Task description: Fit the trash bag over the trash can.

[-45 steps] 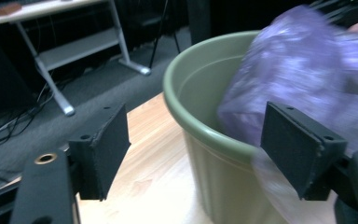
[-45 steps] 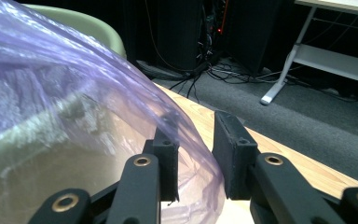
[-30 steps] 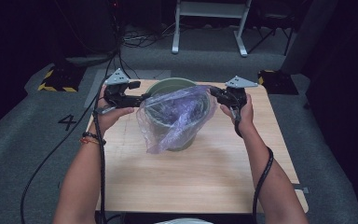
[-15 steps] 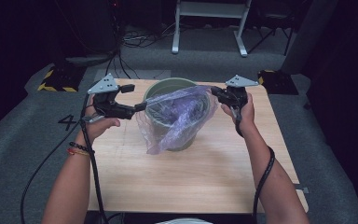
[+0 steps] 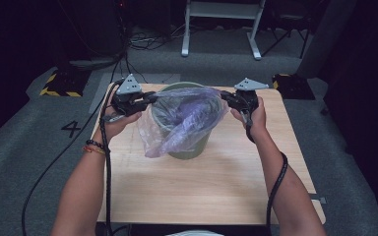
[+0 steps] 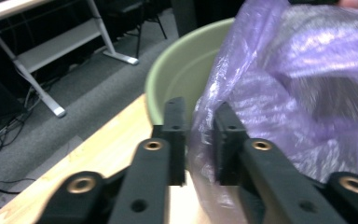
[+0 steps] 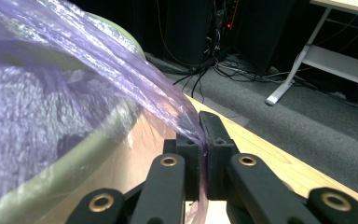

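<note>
- One wooden table (image 5: pixel 216 191) carries one pale green bucket (image 5: pixel 189 150) near its far edge, standing between the two claws.
- One purple plastic bag (image 5: pixel 182 128) drapes over the bucket's rim and down its near side.
- The left claw (image 5: pixel 150 98) has just been closing; its jaws stand a little apart with a fold of the bag between them, not yet pinched.
- The right claw (image 5: pixel 225 97) is clenched on the bag's edge, pulling the film taut.
- Beyond lie grey carpet (image 5: pixel 39 147), tangled cables (image 5: pixel 147 42) and one white desk frame (image 5: pixel 221 24).
</note>
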Demonstrator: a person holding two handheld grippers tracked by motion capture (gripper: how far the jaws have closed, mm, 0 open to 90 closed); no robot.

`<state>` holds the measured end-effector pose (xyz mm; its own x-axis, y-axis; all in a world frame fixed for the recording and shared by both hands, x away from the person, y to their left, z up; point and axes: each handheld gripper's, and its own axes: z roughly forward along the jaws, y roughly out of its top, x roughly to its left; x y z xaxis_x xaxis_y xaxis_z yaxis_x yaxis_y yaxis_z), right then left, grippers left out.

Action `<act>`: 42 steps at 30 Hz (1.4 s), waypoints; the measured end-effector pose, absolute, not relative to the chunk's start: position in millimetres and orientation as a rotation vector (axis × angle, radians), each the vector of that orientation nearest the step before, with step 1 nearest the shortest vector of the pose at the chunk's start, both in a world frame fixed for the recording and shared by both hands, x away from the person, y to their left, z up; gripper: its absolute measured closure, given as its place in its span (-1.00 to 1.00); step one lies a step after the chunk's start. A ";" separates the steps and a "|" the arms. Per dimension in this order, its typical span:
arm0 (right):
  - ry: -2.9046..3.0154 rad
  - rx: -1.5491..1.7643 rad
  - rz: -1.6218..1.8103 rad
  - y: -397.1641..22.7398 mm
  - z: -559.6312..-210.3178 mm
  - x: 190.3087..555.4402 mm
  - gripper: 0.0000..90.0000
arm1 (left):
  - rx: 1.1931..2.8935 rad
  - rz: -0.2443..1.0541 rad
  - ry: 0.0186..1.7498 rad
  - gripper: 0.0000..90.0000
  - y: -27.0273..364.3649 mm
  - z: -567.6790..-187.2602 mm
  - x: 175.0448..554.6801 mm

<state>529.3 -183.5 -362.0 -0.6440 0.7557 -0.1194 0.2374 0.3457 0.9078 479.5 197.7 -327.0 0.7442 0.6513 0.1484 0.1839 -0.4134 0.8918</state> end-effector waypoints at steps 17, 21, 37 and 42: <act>2.120 0.958 1.226 -185.6 -376.4 550.1 1.00 | 1.967 0.507 0.864 0.90 191.5 -355.4 537.7; 2.142 0.993 1.236 -185.9 -385.1 555.4 1.00 | 1.941 0.472 0.888 0.94 185.8 -367.6 544.7; 2.282 1.066 1.190 -187.4 -416.6 559.0 1.00 | 1.916 0.314 0.986 0.57 182.0 -402.6 551.4; 2.259 1.058 1.212 -200.7 -422.4 552.6 0.92 | 1.874 0.348 0.971 0.16 205.5 -401.5 532.2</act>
<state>552.6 -200.7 -422.4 -0.6515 0.7581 0.0289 0.4432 0.3494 0.8255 532.2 205.5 -401.5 0.6423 0.7489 -0.1630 0.4743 -0.2213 0.8521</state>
